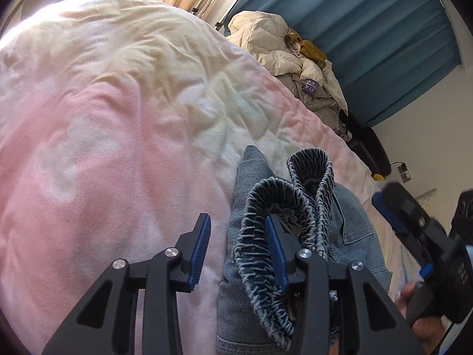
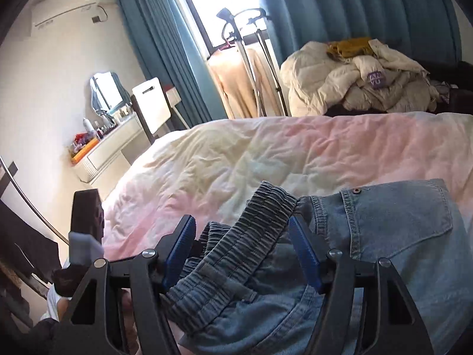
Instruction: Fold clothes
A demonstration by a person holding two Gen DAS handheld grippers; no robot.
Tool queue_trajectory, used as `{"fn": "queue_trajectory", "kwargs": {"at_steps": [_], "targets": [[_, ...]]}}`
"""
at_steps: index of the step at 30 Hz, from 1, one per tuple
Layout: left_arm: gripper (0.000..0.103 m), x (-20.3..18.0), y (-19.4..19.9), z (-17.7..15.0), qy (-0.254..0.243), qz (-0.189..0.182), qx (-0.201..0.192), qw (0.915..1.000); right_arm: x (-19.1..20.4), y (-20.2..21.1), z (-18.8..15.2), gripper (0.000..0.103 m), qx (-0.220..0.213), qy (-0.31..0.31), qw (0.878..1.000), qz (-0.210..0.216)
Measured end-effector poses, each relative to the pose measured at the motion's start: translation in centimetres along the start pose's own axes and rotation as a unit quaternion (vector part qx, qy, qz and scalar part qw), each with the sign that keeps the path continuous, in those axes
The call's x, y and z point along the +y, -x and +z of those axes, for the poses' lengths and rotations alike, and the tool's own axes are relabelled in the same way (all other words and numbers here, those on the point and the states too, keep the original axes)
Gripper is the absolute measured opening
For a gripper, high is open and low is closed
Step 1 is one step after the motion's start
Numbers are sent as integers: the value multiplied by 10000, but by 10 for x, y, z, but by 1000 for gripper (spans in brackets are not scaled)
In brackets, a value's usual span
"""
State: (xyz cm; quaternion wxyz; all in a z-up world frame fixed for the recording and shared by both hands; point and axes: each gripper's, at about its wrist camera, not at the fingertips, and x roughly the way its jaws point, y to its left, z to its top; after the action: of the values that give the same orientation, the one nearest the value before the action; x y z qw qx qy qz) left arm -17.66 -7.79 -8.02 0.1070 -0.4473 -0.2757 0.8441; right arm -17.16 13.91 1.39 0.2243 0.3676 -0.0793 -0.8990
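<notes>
The light blue denim jeans with the gathered grey-blue elastic waistband (image 2: pixel 236 236) lie bunched on the pink and cream crumpled bedspread (image 2: pixel 266 148), right under your two tools. Your right gripper (image 2: pixel 242 248) stands released: its blue-padded fingers (image 2: pixel 304 254) are spread to either side of the waistband, which rises up through the gap between them, and neither pad presses the cloth. Just past the right finger sits a back pocket of the jeans with a copper rivet at its corner.

In the left wrist view your left gripper (image 1: pixel 239 251) is also parted. The waistband (image 1: pixel 272 216) loops around its right finger, so that finger sits inside the folded band, while the left finger (image 1: pixel 201 251) stands apart over bare bedspread (image 1: pixel 118 118); whether the right pad actually presses the denim you cannot tell. Your right gripper (image 1: pixel 408 216) shows at the far right edge, beyond the jeans, with part of a hand (image 1: pixel 414 301) below it.

Further ahead of the fingers, a heap of cream quilted bedding (image 2: pixel 354 82) rests beyond the bed's far side, before teal curtains (image 2: pixel 354 6)
</notes>
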Motion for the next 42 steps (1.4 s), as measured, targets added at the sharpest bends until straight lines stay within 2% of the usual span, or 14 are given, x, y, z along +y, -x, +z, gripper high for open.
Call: {"fn": "queue_trajectory", "kwargs": {"at_steps": [4, 7, 10, 11, 12, 13, 15, 18, 23, 26, 29, 32, 35, 42], "targets": [[32, -8, -8, 2, -184, -154, 26, 9997, -2, -54, 19, 62, 678, 34, 9977, -17], [24, -12, -16, 4, -344, -48, 50, 9994, -4, -79, 16, 56, 886, -41, 9955, -334], [18, -10, -21, 6, -301, -86, -15, 9995, -10, -90, 15, 51, 897, -102, 9935, -687], [13, -11, -22, 7, -303, -117, -54, 9995, -13, -92, 15, 50, 908, -137, 9929, -751], [12, -13, -21, 8, -355, -122, -109, 9992, -16, -93, 15, 47, 909, -173, 9926, -788], [10, -15, -20, 9, -414, -111, -150, 9990, -18, -92, 14, 37, 900, -165, 9922, -845], [7, -20, -16, 12, -478, -167, -233, 9984, -20, -85, 14, 25, 822, -133, 9923, -914], [6, -29, -5, 15, -607, -391, -446, 9964, -19, -64, 15, 21, 540, -90, 9950, -829], [6, -39, 6, 22, -755, -508, -781, 9928, 7, -11, 26, 19, -59, 364, 9972, -643], [6, -30, -3, 27, -586, -377, -707, 9951, 20, 9, 35, 19, -234, 505, 9974, -453], [6, -19, -13, 29, -405, -316, -559, 9971, 26, 10, 41, 19, -192, 504, 9983, -224], [6, -8, -23, 32, -245, -261, -425, 9985, 31, 0, 40, 19, -154, 642, 9976, -187], [6, -11, -22, 30, -323, -193, -434, 9983, 28, -27, 35, 19, 96, 619, 9980, -114], [6, -9, -28, 29, -308, -61, -318, 9990, -3, -101, 15, 21, 741, 89, 9972, 66]]}}
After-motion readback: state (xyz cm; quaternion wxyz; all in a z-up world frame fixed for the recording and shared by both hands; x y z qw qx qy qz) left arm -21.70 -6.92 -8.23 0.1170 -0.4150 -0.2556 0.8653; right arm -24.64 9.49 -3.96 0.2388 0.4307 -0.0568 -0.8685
